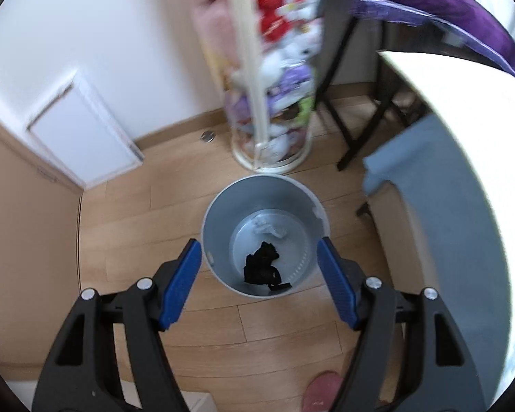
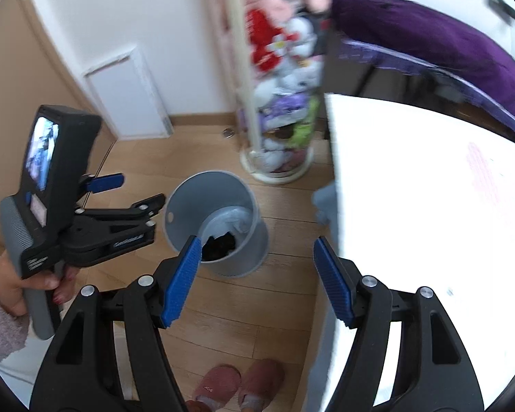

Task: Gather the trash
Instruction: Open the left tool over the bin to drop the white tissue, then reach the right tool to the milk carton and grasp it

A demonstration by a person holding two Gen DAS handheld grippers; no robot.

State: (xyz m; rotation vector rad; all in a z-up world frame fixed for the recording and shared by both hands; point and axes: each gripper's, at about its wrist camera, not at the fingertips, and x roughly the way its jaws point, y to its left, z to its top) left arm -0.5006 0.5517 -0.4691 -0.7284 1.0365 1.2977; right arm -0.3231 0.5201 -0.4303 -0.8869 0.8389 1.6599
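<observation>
A grey round bin stands on the wooden floor. At its bottom lie a black crumpled scrap and a white crumpled paper. My left gripper hangs above the bin, open, with nothing between its blue pads. In the right wrist view the same bin and black scrap show, with a hand holding the left gripper just left of the rim. My right gripper is open and empty, above the floor between bin and table.
A white table fills the right side, with purple cloth behind it. A tall round rack of plush toys stands behind the bin, and black stand legs beside it. Pink slippers are on the floor below.
</observation>
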